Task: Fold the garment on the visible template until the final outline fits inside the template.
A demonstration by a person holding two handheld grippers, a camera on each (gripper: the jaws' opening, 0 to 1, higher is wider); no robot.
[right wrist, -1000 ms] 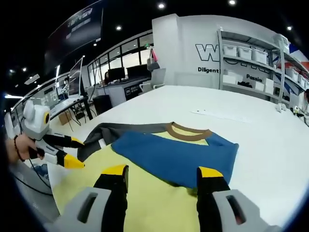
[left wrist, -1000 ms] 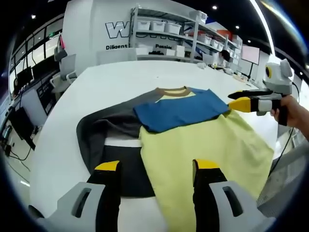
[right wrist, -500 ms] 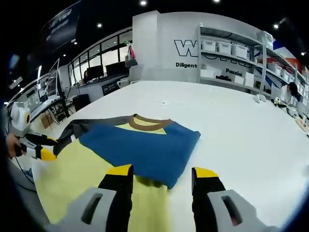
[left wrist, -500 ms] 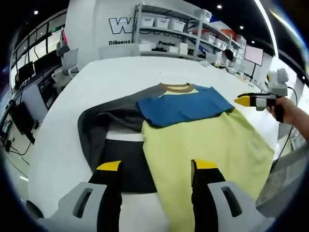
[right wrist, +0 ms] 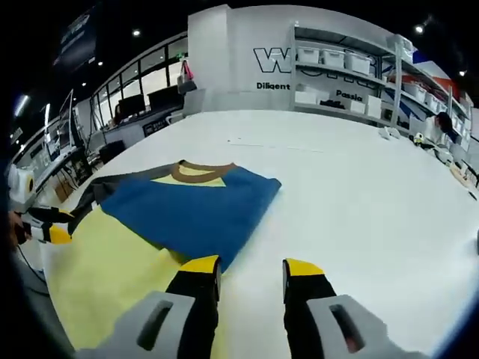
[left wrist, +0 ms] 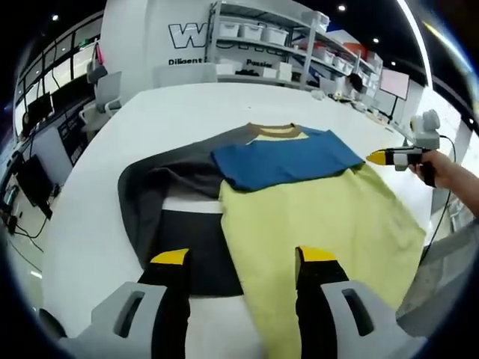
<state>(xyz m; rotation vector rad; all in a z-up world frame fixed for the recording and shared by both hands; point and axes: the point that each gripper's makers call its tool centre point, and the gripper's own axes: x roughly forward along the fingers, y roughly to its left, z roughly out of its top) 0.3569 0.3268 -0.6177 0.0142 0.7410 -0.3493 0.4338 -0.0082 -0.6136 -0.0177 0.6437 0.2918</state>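
Left gripper view: my left claw hangs open over the shirt at twelve o'clock on the bench. Right gripper view: right claw open, empty; a careless pinch could drag the blue fold loose.

Ahead of our right gripper jaws: bare white table, open passage. Left of them: garment. Shelving beyond far edge.

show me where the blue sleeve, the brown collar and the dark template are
blue sleeve [left wrist: 284, 161], left gripper view, middle of the folded blue panel
brown collar [right wrist: 196, 173], right gripper view, the collar band's front curve
dark template [left wrist: 196, 250], left gripper view, bare black part beside the yellow body
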